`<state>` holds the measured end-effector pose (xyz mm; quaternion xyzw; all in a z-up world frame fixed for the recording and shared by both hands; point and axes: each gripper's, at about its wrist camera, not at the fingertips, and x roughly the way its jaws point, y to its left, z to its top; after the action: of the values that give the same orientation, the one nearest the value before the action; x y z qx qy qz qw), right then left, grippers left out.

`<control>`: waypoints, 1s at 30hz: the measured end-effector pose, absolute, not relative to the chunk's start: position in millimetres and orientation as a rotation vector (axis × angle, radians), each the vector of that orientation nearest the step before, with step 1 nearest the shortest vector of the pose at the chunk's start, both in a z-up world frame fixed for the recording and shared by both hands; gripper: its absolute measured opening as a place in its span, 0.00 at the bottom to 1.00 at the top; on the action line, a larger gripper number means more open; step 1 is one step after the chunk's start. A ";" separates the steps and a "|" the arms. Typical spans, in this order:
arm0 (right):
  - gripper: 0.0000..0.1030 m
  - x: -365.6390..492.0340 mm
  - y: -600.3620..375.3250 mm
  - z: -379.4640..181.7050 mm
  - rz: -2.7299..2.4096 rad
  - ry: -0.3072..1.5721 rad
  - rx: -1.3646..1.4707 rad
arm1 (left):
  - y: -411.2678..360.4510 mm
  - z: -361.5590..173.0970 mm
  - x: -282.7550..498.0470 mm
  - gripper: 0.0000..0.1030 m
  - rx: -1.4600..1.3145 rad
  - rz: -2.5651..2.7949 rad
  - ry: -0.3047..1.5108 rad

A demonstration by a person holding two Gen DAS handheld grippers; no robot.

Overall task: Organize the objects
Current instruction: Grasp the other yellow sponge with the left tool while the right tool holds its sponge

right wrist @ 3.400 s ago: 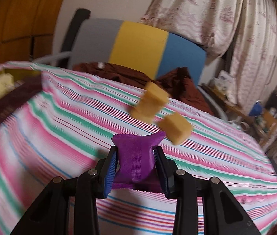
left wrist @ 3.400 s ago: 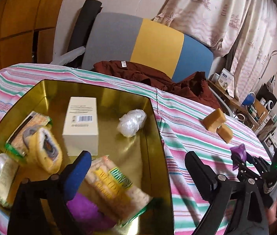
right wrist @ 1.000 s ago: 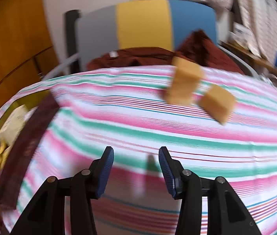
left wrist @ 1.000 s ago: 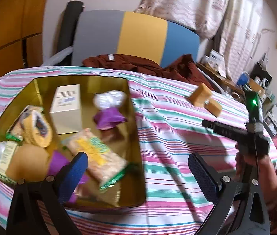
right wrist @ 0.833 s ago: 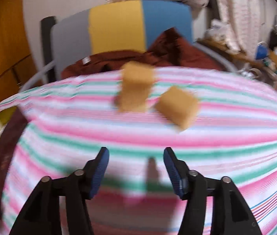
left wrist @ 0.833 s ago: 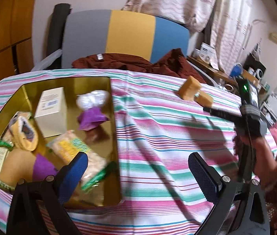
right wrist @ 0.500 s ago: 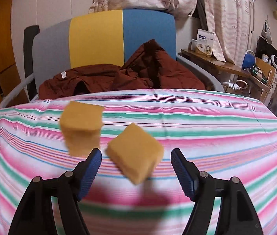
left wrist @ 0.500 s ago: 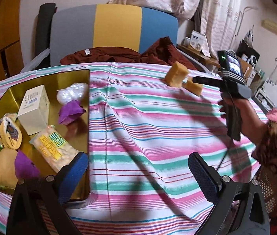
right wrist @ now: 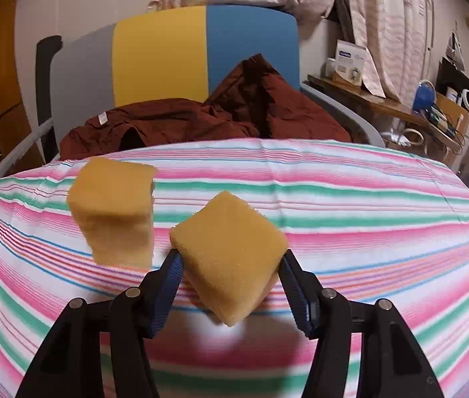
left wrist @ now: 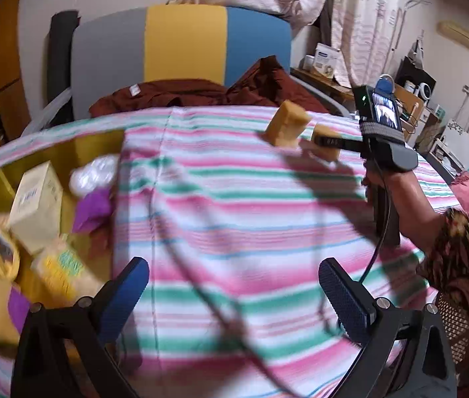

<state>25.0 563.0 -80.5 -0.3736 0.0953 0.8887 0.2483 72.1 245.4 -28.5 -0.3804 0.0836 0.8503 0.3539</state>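
Tin [left wrist: 100, 139] at your left already holds box, packets, purple sachet. Two sponges left on cloth [right wrist: 334, 199]. Your right gripper [right wrist: 231, 265] closing around near sponge [right wrist: 229, 252], pads at its corners. Tall sponge [right wrist: 115, 215] just beside. Left gripper [left wrist: 231, 285] spread, empty.

The left tongs [left wrist: 231, 293] hang wide open over the striped cloth [left wrist: 251, 205], beside the gold tin [left wrist: 101, 146].
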 end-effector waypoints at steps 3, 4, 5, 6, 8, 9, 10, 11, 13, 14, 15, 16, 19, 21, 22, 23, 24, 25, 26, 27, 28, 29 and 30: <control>0.58 40.5 563.6 -81.1 2.368 0.256 -1.026 | 266.1 -22.8 62.5 1.00 -0.955 2.204 0.254; 0.58 47.1 565.1 -81.2 2.351 0.266 -1.013 | 273.6 -21.8 57.0 1.00 -0.955 2.204 0.261; 0.58 53.9 568.0 -82.0 2.332 0.282 -0.996 | 283.3 -21.1 50.2 1.00 -0.959 2.205 0.266; 0.58 58.7 571.0 -83.1 2.318 0.298 -0.983 | 295.3 -20.4 41.7 1.00 -0.967 2.202 0.267; 0.58 66.7 576.5 -87.1 2.295 0.341 -0.954 | 319.3 -18.4 26.0 1.00 -0.982 2.192 0.270; 0.58 68.2 577.1 -88.9 2.289 0.348 -0.947 | 338.2 -16.8 15.2 1.00 -0.987 2.196 0.283; 0.58 68.3 578.1 -90.8 2.283 0.352 -0.948 | 349.9 -15.5 8.9 1.00 -0.989 2.197 0.293; 0.58 68.7 578.9 -92.7 2.279 0.354 -0.952 | 365.5 -14.3 0.8 1.00 -0.991 2.195 0.306; 0.58 68.3 578.3 -92.7 2.279 0.343 -0.948 | 400.9 -10.5 -15.3 1.00 -0.981 2.208 0.345; 0.58 69.3 577.3 -92.4 2.282 0.335 -0.938 | 412.7 -8.9 -19.5 1.00 -0.976 2.208 0.353; 0.58 70.0 577.1 -92.8 2.284 0.336 -0.935 | 428.7 -7.2 -26.6 1.00 -0.971 2.215 0.363; 0.58 70.9 578.4 -93.6 2.284 0.345 -0.932 | 444.0 -5.5 -33.1 1.00 -0.964 2.227 0.372; 0.58 73.1 580.4 -95.1 2.291 0.365 -0.921 | 477.4 -4.4 -48.8 1.00 -0.951 2.251 0.394; 0.59 73.1 580.0 -95.4 2.293 0.366 -0.916 | 500.1 -8.0 -60.4 1.00 -0.937 2.274 0.447; 0.59 72.6 579.8 -95.9 2.292 0.362 -0.919 | 507.4 -12.3 -66.1 1.00 -0.954 2.284 0.481; 0.59 72.3 579.8 -96.1 2.291 0.357 -0.919 | 510.7 -16.4 -70.0 1.00 -0.973 2.289 0.502; 0.59 72.1 579.4 -96.0 2.291 0.351 -0.917 | 511.9 -22.2 -74.4 1.00 -0.995 2.286 0.516; 0.59 71.8 578.9 -96.1 2.290 0.349 -0.917 | 508.7 -27.5 -77.0 1.00 -1.006 2.279 0.512; 0.59 71.8 579.0 -96.4 2.291 0.350 -0.917 | 503.4 -31.4 -77.2 1.00 -1.008 2.273 0.496; 0.59 72.3 579.4 -96.6 2.292 0.352 -0.916 | 496.2 -35.9 -76.7 1.00 -1.014 2.267 0.481; 0.59 72.8 579.4 -96.4 2.293 0.354 -0.912 | 491.3 -41.2 -75.5 1.00 -1.032 2.271 0.493; 0.59 73.1 580.0 -96.5 2.295 0.357 -0.910 | 485.4 -48.0 -75.7 1.00 -1.055 2.275 0.507; 0.59 73.2 581.2 -96.6 2.296 0.361 -0.911 | 476.1 -54.4 -74.4 1.00 -1.076 2.275 0.503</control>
<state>73.2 581.2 -96.6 -0.3460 0.1373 0.8723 0.3170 -74.4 476.1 -54.4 -0.4020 0.1881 0.8500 0.2837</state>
